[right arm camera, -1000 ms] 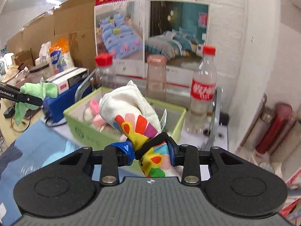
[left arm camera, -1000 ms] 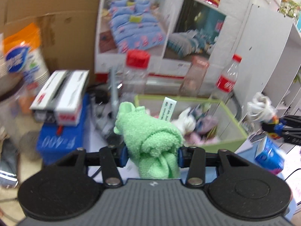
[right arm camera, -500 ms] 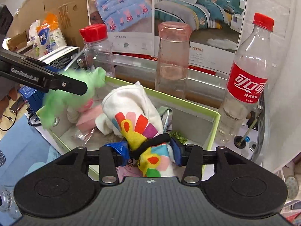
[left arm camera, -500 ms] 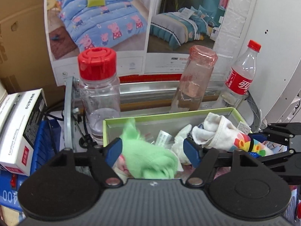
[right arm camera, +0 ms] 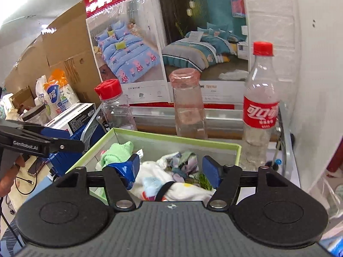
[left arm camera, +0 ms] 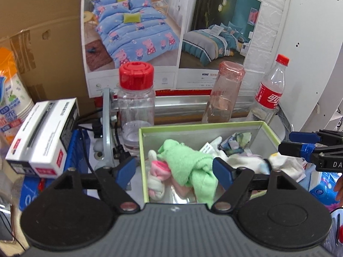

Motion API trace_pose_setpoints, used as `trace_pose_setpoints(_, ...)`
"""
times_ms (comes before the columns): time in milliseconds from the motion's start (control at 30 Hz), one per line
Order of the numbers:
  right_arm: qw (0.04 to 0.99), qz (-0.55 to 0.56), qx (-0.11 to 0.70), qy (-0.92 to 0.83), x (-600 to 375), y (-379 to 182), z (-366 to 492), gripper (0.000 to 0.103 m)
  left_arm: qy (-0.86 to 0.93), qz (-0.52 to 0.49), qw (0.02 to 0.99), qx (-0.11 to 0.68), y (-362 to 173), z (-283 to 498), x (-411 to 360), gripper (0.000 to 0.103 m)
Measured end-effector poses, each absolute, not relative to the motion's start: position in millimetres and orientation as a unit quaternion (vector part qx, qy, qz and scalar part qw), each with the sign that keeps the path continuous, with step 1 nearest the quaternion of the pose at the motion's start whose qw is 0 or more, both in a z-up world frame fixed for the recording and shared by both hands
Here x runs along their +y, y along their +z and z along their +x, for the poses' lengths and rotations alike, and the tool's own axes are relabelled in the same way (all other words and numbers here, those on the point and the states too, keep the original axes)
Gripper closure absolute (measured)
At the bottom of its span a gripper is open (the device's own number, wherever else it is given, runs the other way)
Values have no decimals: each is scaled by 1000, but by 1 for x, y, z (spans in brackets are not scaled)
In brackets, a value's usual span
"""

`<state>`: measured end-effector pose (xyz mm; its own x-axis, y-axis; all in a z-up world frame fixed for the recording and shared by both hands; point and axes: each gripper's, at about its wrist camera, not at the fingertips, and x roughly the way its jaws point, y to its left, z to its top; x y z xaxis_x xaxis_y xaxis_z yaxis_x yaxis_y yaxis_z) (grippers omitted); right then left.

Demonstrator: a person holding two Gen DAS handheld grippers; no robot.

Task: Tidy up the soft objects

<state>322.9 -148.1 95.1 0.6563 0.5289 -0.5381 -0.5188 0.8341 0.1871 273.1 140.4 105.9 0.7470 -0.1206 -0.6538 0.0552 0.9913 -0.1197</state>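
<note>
- The left gripper (left arm camera: 174, 170) has just been opening its jaws; they now stand released, with the green towel (left arm camera: 186, 166) lying loose between and beyond them, no pad pressing it.
- The right gripper (right arm camera: 171, 169) has likewise just been opening. It is released too, and the white patterned cloth (right arm camera: 182, 189) sits below its spread fingers rather than pinched by them.
- Both cloths rest inside the green-rimmed box (left arm camera: 203, 125), which also holds a pink-and-white plush toy (left arm camera: 157, 177) at about 9 o'clock of the towel and a crumpled bluish fabric (right arm camera: 182, 162) toward the back.
- Progress, as I judge it: these two pieces are delivered, so this part of the sorting looks done. Whether more soft things wait outside the box cannot be told from these views; what is left here is to draw both grippers clear.
- In the left wrist view, the green towel is a rolled bundle whose long axis runs from about 11 o'clock, at the back of the box, to 5 o'clock, toward the camera, its loose tail at the near end.
- The white cloth is a slumped heap with no clear long axis.
- Behind the box, at 12 o'clock, stand a red-capped jar (left arm camera: 136, 105), a pink tumbler (left arm camera: 225, 92) and a cola bottle (left arm camera: 270, 90).
</note>
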Motion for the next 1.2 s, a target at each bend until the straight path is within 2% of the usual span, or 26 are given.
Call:
trace_pose_setpoints(233,911,37,316,263,-166,82,290,46,-49,-47,934,350,104,226,138,19)
trace_pose_setpoints(333,910,50,318,263,-170,77,268,45,-45,-47,937,342,104,201,136,7)
trace_pose_setpoints(633,913,77,325,233,-173,70,197,44,-36,-51,947,316,105,129,121,6)
trace_pose_setpoints(967,949,121,263,122,-168,80,135,44,-5,-67,952,298,92,94,101,6)
trace_pose_setpoints(1200,943,231,239,21,-177,54,91,44,18,-81,954,289,80,76,96,6)
